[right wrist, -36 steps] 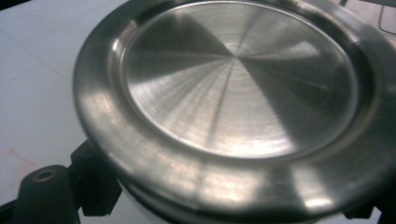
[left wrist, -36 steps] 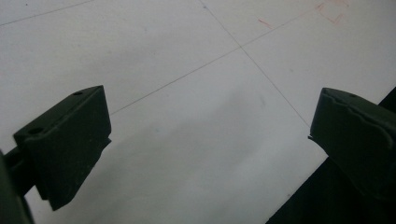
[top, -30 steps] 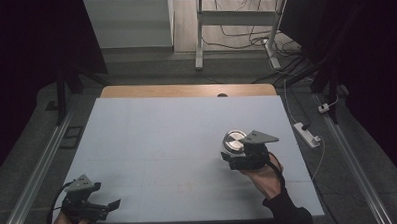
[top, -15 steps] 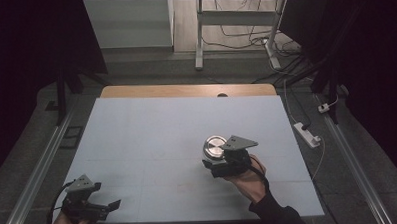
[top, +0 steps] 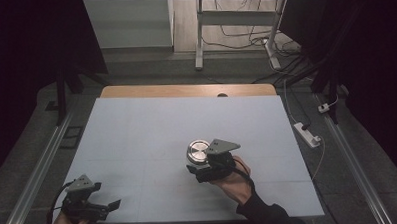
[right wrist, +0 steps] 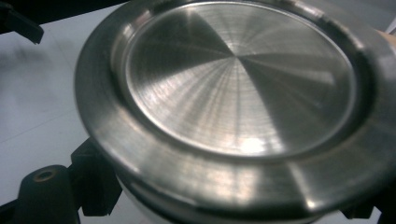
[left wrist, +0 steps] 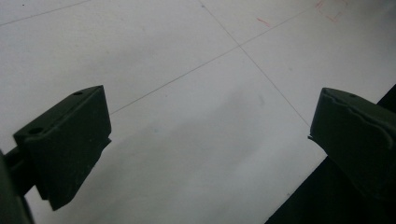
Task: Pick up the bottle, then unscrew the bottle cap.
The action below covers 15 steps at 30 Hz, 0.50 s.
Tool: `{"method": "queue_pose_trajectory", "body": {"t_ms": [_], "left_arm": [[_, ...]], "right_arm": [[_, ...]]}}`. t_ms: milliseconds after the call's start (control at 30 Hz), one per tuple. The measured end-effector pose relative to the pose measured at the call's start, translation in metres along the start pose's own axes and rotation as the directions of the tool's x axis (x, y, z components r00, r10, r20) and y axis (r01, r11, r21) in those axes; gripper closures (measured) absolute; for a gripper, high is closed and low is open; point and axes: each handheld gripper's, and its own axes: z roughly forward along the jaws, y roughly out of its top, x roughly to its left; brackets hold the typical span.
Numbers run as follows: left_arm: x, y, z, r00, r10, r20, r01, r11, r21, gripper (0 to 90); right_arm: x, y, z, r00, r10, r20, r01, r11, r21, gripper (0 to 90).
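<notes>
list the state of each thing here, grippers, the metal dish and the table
right gripper: shut on the metal dish, carried over the table
metal dish: held by its rim, empty, shiny face up
left gripper: open, nothing between its jaws, low at the table's near left corner
table: white top, nothing else resting on it

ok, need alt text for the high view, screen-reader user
The person's right gripper holds a round steel dish near the middle of a pale blue table, right hand reaching in from the bottom edge. The left gripper sits at the near left corner, jaws open on nothing. Dark floor and cables lie beyond the table.
</notes>
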Motion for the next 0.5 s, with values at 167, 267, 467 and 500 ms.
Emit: {"method": "queue_pose_trajectory", "body": {"t_ms": [167,267,467,500], "left_arm": [[0.0,0.0,0.0,1.0,0.001,0.001,-0.001,1.0,0.001,0.0],[-0.001,0.0,0.0,1.0,-0.001,-0.007,0.001,1.0,-0.003,0.0],[0.0,0.0,-0.002,0.9999,-0.014,0.005,0.014,0.9996,-0.024,0.0],[0.0,0.0,-0.002,0.9999,-0.014,0.005,0.014,0.9996,-0.024,0.0]], "right_arm": [[0.007,0.002,0.005,0.9997,-0.019,-0.017,0.019,1.0,0.001,14.8],[0.014,0.004,0.009,0.9986,-0.043,-0.031,0.043,0.999,0.005,14.8],[0.017,0.005,0.009,0.998,-0.051,-0.037,0.051,0.999,0.006,14.8],[0.016,0.005,0.008,0.9981,-0.05,-0.037,0.05,0.999,0.005,14.8]]}}
